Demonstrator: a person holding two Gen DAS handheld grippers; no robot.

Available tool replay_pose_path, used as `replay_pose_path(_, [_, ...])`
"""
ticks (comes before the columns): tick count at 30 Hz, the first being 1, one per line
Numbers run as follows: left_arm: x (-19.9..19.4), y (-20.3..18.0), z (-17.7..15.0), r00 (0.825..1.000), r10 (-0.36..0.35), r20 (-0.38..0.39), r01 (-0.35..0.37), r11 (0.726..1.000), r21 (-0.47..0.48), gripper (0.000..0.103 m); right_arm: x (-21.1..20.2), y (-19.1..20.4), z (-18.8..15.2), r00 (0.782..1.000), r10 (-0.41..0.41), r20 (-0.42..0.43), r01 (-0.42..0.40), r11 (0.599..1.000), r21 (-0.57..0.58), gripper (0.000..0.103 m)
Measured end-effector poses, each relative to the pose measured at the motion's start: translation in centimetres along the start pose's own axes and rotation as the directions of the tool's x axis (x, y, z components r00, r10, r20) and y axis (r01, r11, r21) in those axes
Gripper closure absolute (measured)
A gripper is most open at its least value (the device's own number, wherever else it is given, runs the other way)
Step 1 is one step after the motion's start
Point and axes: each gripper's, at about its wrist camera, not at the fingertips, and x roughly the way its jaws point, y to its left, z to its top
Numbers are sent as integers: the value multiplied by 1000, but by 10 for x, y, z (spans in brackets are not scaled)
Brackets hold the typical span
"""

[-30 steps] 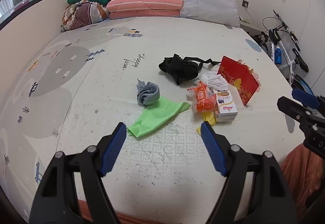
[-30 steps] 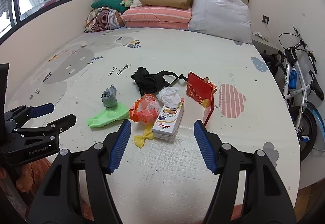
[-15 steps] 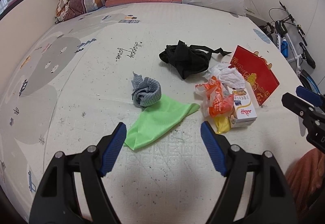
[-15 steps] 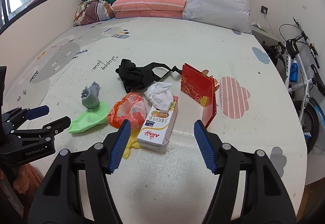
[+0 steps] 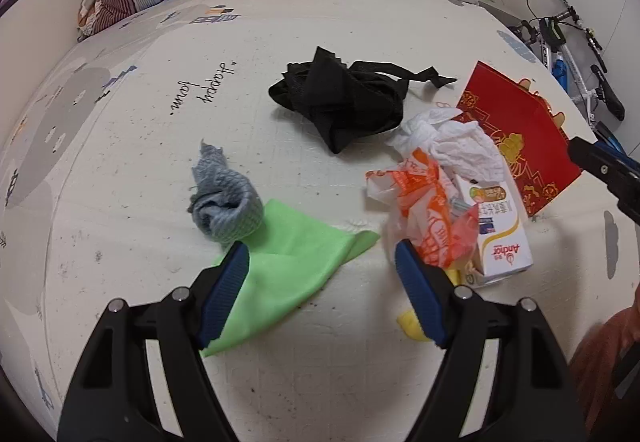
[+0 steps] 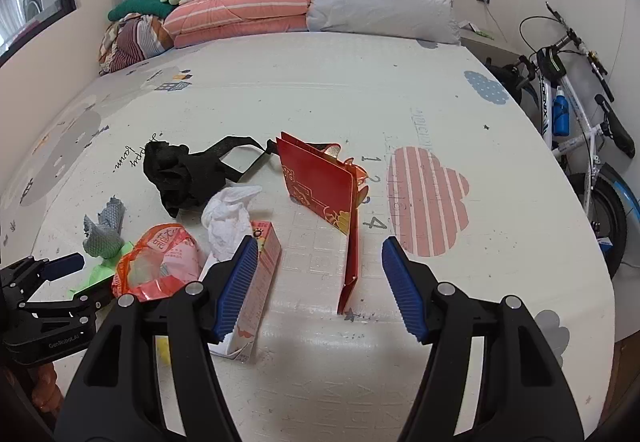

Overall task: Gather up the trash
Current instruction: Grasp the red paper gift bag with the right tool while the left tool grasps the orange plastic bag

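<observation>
Both jaws agape — green cloth seemingly below left gripper.

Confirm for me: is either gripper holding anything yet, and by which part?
Nothing is held. The left gripper hangs open above the green cloth; the right gripper is open over the red bag.

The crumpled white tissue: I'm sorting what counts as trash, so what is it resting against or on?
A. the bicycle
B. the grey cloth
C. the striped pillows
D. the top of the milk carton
D. The crumpled white tissue sits at the far end of the milk carton, beside the orange plastic bag and apart from the grey cloth.
</observation>
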Motion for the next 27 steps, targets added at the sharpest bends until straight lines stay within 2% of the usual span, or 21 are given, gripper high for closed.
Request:
replay_pose_path(2, [-2,-5,0,1000,-20,9,20,1000,6,27,5,-3,-1,1000,0,-8,0,1000,5,41])
replay_pose_path(7, [-23,-9,2,997,-16,70,15,1000,13,27,13,-8,0,1000,7,-19,-6,1000,18,41])
replay_pose_path(9, [-33,-9,8,995,-46,94,46,999,0,27,16,-9,-1,1000,13,-28,-13,1000,23,41])
replay_pose_path(12, [-31,-21,14,991,-104,86,104,995,10,27,22,-10,-3,999,22,-46,-20,999,26,41])
replay_pose_path(18, [7,-50,10,998,-58,27,56,996,74,28,25,-14,-4,999,9,-51,-8,1000,23,41])
replay_pose_path(20, [12,-52,7,999,-44,23,42,996,84,31,29,-17,-4,998,5,-59,-3,1000,26,41])
replay_pose_path(22, [17,-52,5,999,-48,14,47,995,86,49,33,-17,-5,997,2,-72,0,1000,26,44])
replay_pose_path(23, [19,-51,4,999,-52,8,52,995,81,53,35,-17,-6,997,3,-78,-1,1000,24,47])
replay_pose_path(25, [22,-47,3,998,-66,-2,66,996,66,71,39,-15,-7,996,10,-91,-9,1000,16,62])
replay_pose_path(26, [24,-45,2,997,-71,-8,71,996,58,76,40,-14,-7,995,10,-97,-9,1000,11,66])
replay_pose_path(27, [25,-44,2,997,-76,-8,76,996,52,79,42,-13,-8,995,9,-101,-8,1000,5,75])
